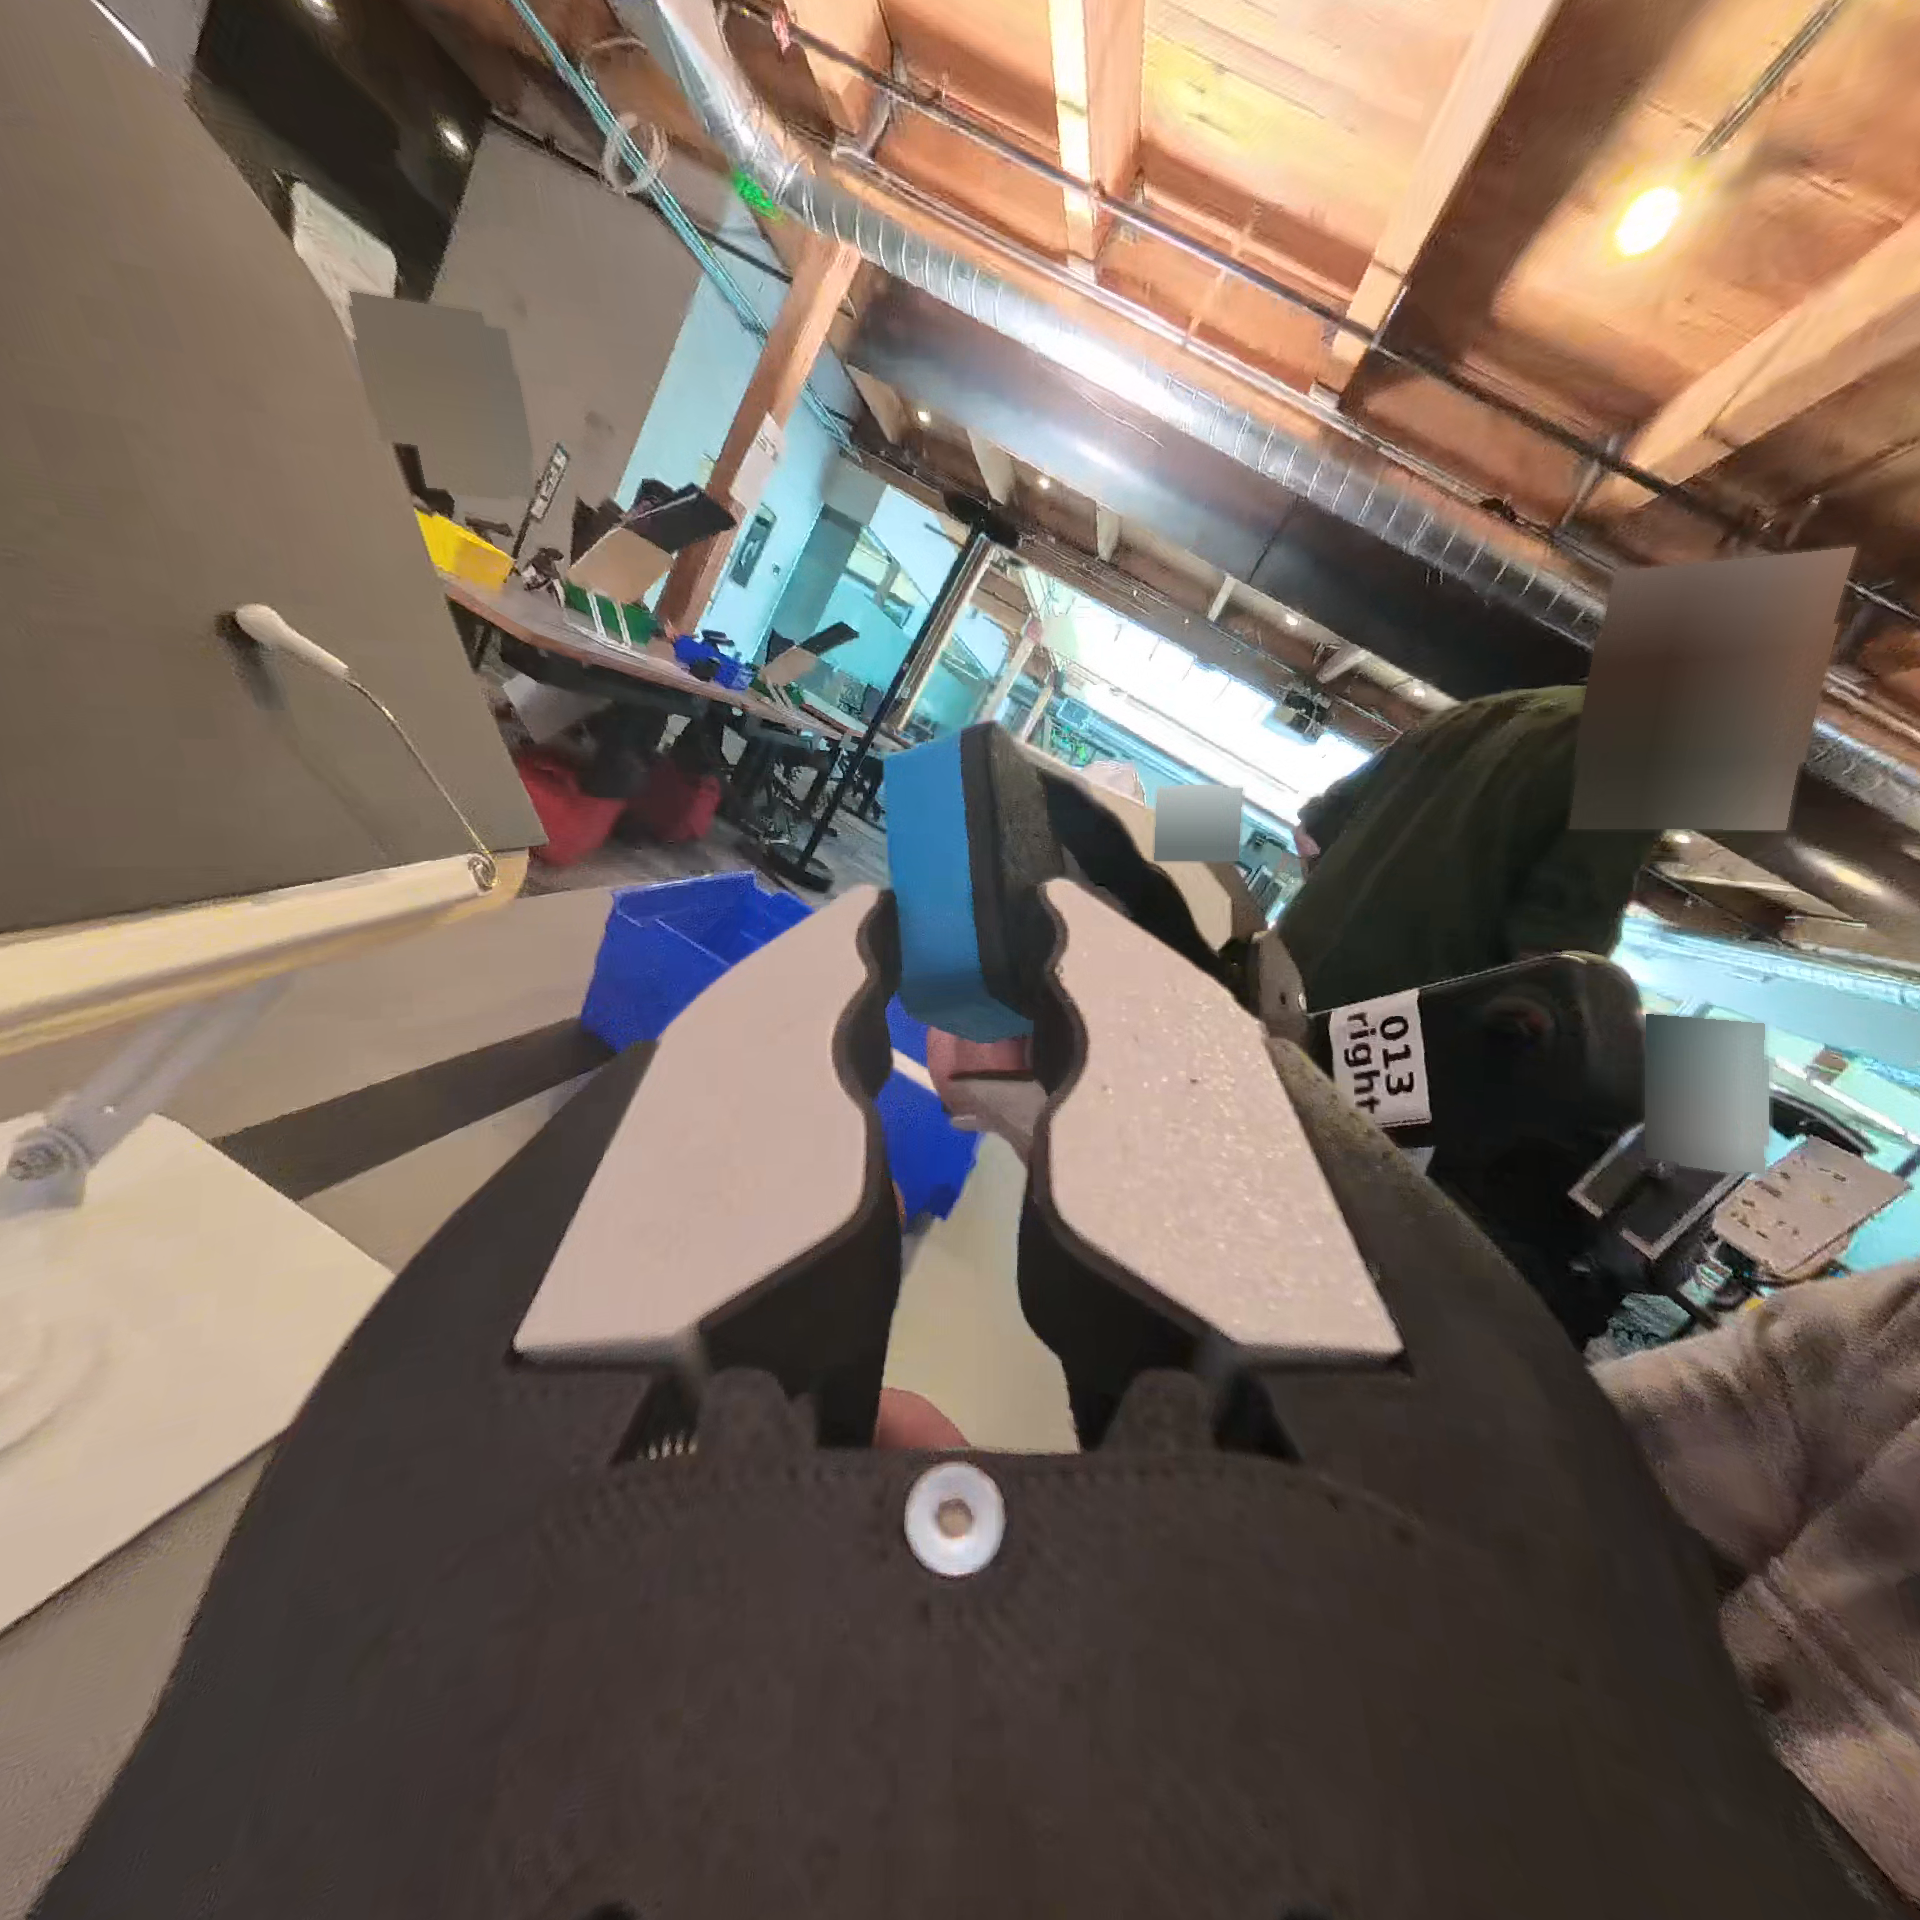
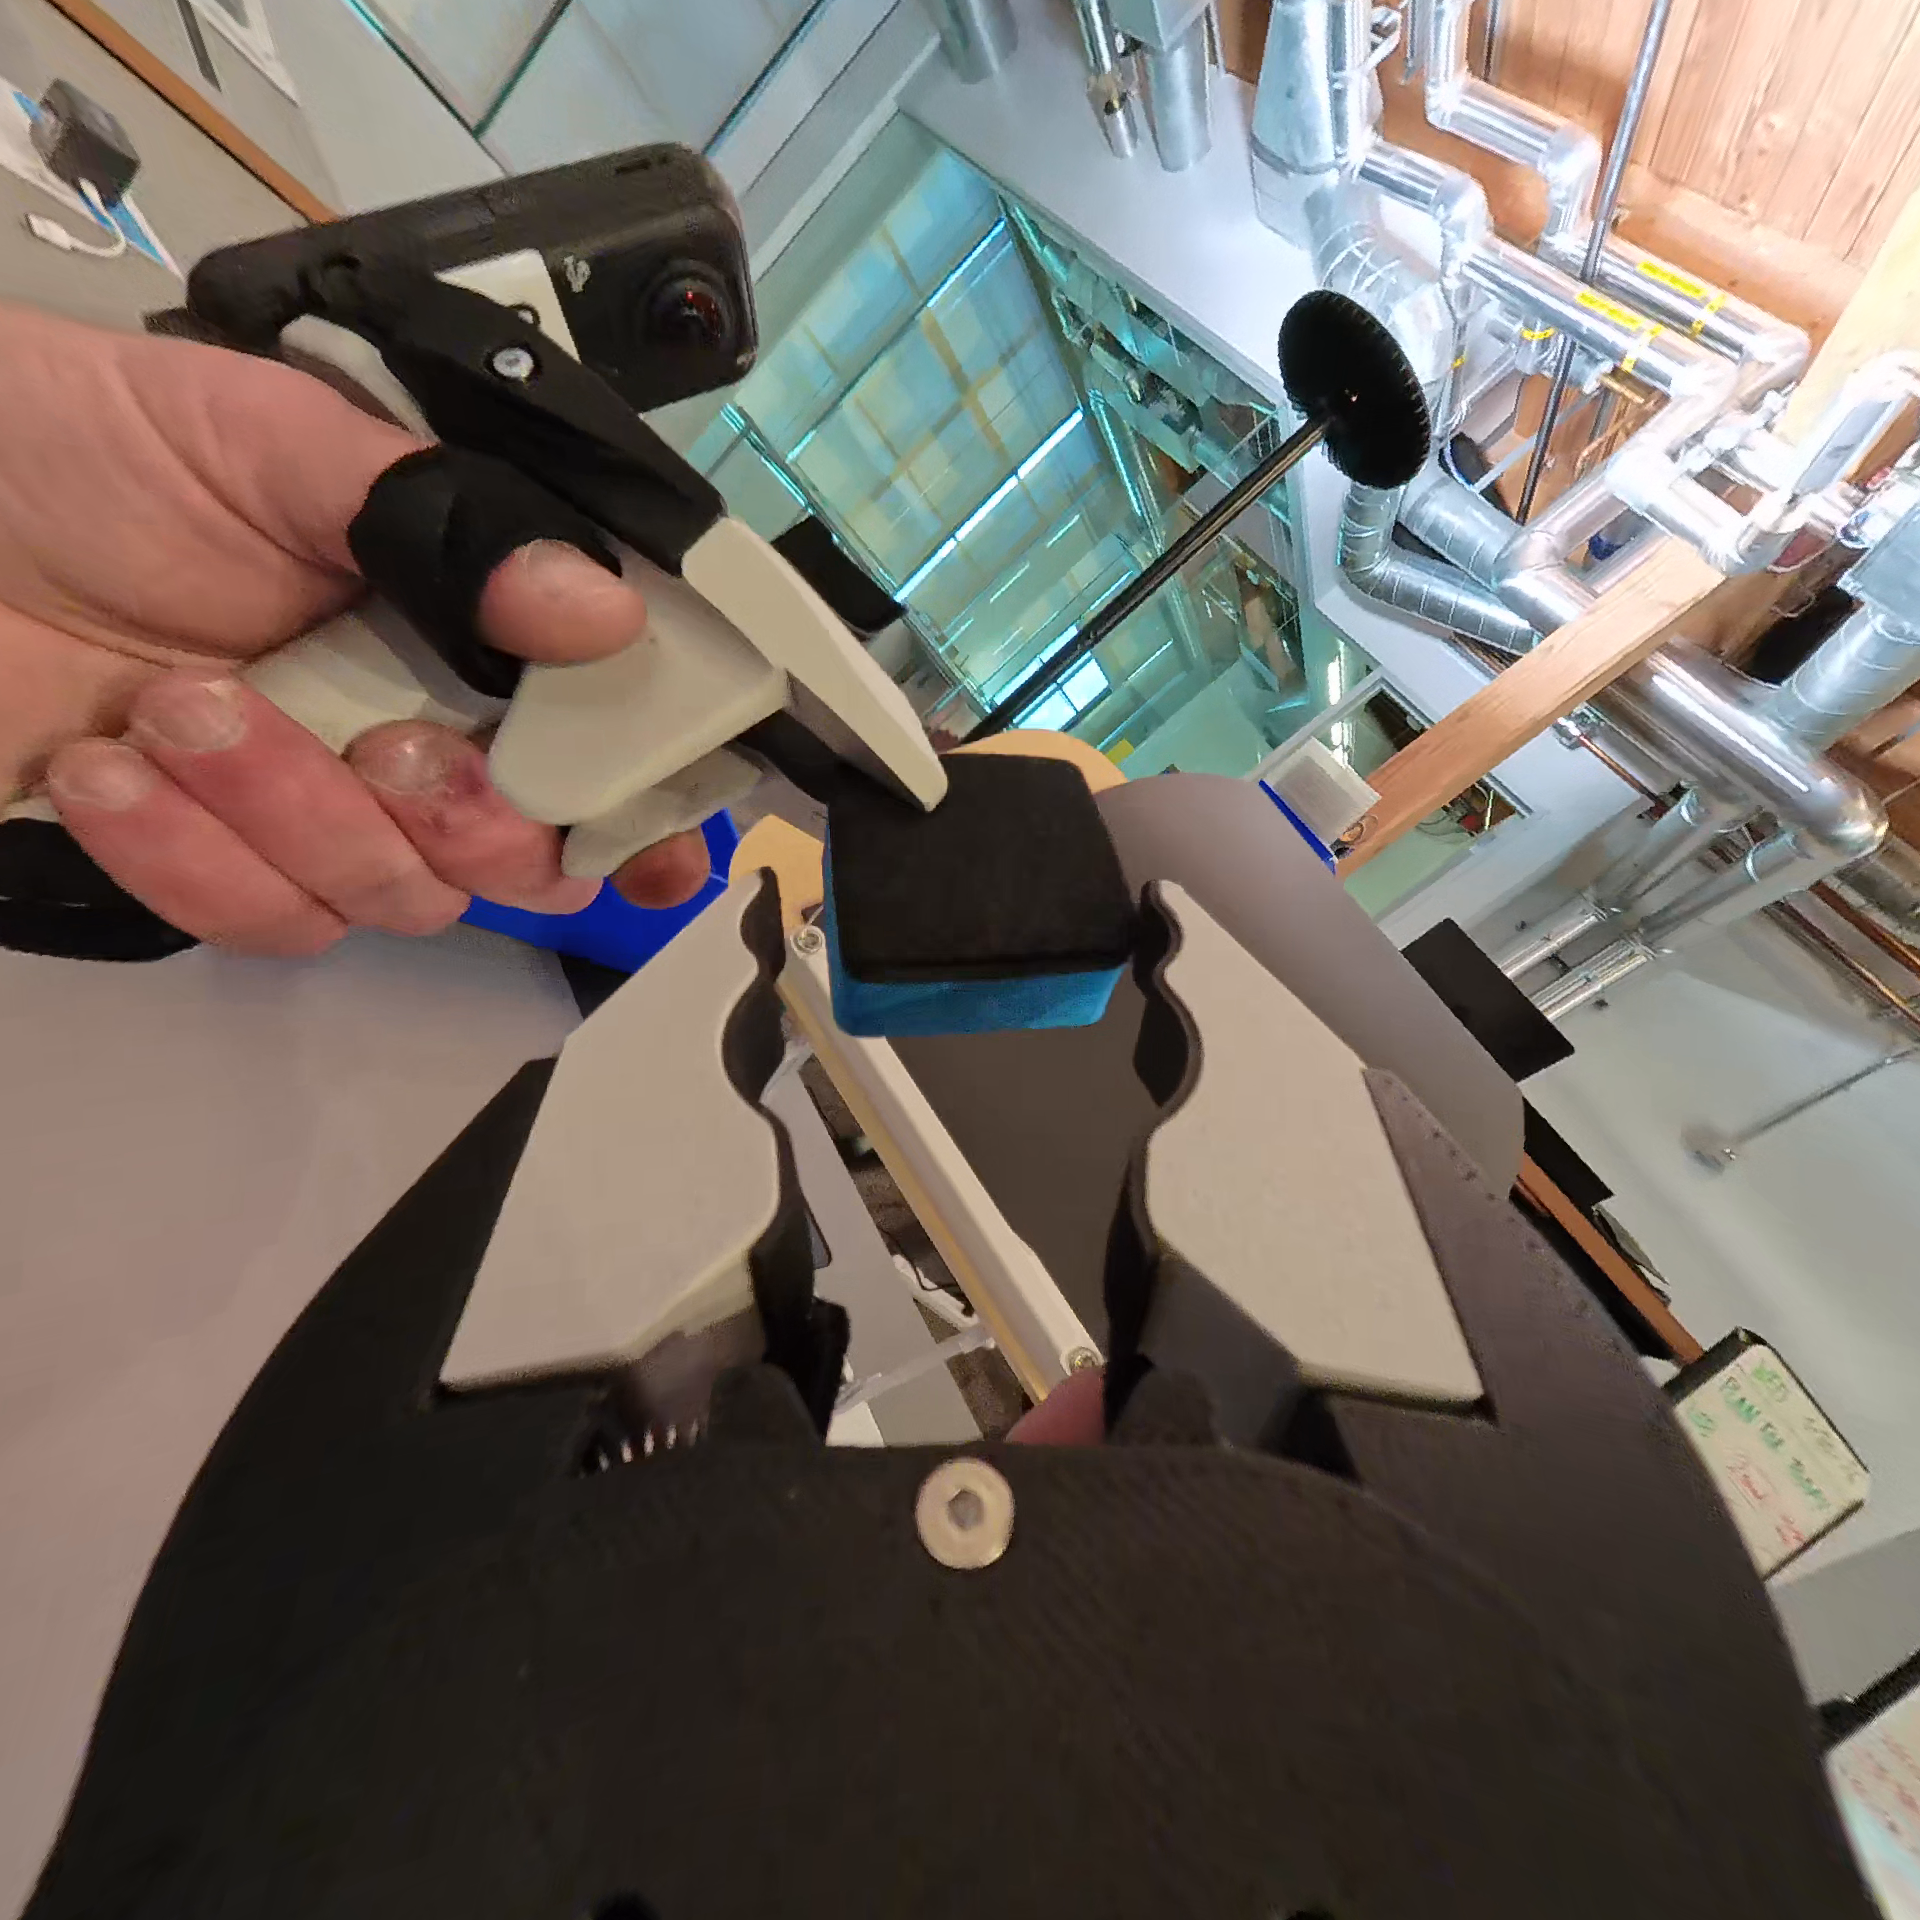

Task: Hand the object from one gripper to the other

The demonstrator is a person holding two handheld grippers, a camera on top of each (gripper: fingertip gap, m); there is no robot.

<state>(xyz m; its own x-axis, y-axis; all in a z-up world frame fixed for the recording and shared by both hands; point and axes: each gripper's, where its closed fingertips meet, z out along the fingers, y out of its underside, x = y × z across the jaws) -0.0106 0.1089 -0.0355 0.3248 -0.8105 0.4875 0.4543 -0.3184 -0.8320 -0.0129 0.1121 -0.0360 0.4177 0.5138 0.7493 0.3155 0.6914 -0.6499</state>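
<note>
The whiteboard eraser [image 1: 956,894], blue with black felt, sits pinched between the left gripper [image 1: 961,920] fingertips, held in mid-air. The right gripper [image 2: 961,920] spreads wide around it, one finger possibly touching.

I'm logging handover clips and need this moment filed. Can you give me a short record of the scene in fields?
object: blue block with black felt face, a board eraser by its look
left gripper: shut on the block, fingers on its blue and black faces
right gripper: open, jaws either side of the block; contact cannot be told
height: held in the air, above a grey table
background: blue bin
handover stage: block not yet passed over
</note>
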